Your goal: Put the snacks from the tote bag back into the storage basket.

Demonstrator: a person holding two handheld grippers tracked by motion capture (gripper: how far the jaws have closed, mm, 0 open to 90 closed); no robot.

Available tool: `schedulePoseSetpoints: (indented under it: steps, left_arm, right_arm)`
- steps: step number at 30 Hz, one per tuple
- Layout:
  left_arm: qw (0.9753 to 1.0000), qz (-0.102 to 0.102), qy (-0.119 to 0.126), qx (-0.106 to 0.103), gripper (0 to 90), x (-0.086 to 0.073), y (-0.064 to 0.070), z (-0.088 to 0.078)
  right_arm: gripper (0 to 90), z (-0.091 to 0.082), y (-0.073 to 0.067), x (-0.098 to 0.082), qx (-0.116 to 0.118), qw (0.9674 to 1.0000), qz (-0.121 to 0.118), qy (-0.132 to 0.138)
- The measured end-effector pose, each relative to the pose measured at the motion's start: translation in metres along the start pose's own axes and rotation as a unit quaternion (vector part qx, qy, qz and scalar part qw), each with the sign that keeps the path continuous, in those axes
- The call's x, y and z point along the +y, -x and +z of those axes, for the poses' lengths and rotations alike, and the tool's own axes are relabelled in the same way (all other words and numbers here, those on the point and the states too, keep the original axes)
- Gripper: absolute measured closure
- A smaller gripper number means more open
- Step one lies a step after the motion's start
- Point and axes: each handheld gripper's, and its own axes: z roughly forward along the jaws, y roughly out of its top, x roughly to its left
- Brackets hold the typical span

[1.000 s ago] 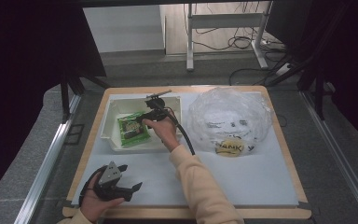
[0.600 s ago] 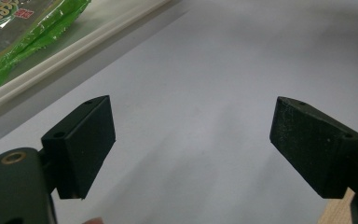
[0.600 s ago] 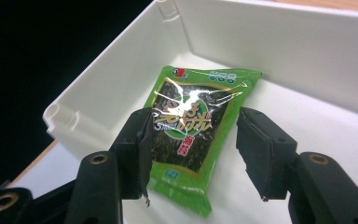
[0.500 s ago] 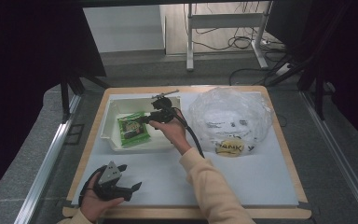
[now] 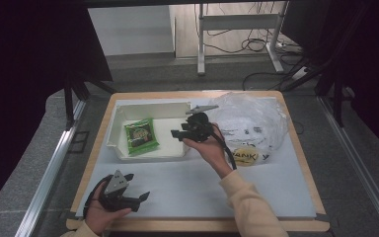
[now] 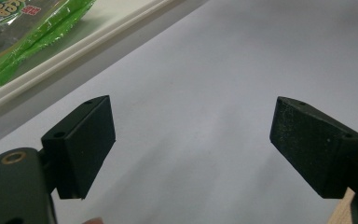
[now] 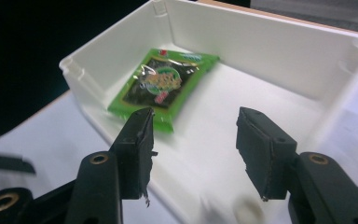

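A green snack packet [image 5: 140, 136] lies flat in the left part of a white bin [image 5: 150, 109]. My right gripper [image 5: 180, 131] hovers over the bin's right end, open and empty, jaws pointing left toward the packet. In the right gripper view the packet [image 7: 165, 86] lies beyond the gripper [image 7: 193, 140], against the bin's far wall [image 7: 261, 49]. My left gripper [image 5: 137, 186] rests at the table's front left, open with nothing in it. In the left gripper view this gripper [image 6: 191, 140] faces bare white table, with the packet [image 6: 18, 23] and the bin rim [image 6: 79, 46] at upper left.
A crumpled clear plastic bag [image 5: 249, 121] with a yellow label [image 5: 245, 157] lies right of the bin. The white mat [image 5: 187, 187] sits on a wooden tabletop [image 5: 301, 148]. Beyond the table are desk legs and cables on the floor.
My right gripper has drawn back to the right, away from the packet, which now lies flat in the bin. The left gripper has stayed put.
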Motion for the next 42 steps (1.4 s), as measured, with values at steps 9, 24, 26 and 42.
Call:
schedulePoseSetpoints:
  steps: [9, 24, 26, 42]
  left_arm:
    - [0.9999, -0.012, -0.005, 0.008, 14.1, 0.0, -0.001, 0.002]
    - [0.9998, -0.016, -0.002, 0.013, 14.1, 0.0, -0.002, 0.001]
    - [0.9998, -0.015, -0.002, 0.013, 14.1, 0.0, -0.002, 0.001]
    - [0.9998, -0.013, -0.002, 0.012, 14.1, 0.0, -0.002, 0.001]
  right_arm:
    - [46.8, -0.053, 0.002, -0.037, -0.017, 0.9994, -0.022, 0.021]
    - [46.3, -0.105, 0.008, -0.1, -0.042, 0.9985, -0.029, 0.018]
    - [46.2, -0.106, 0.008, -0.111, -0.047, 0.9985, -0.027, 0.011]
    - [45.0, -0.101, 0.007, -0.126, -0.057, 0.998, -0.028, -0.003]
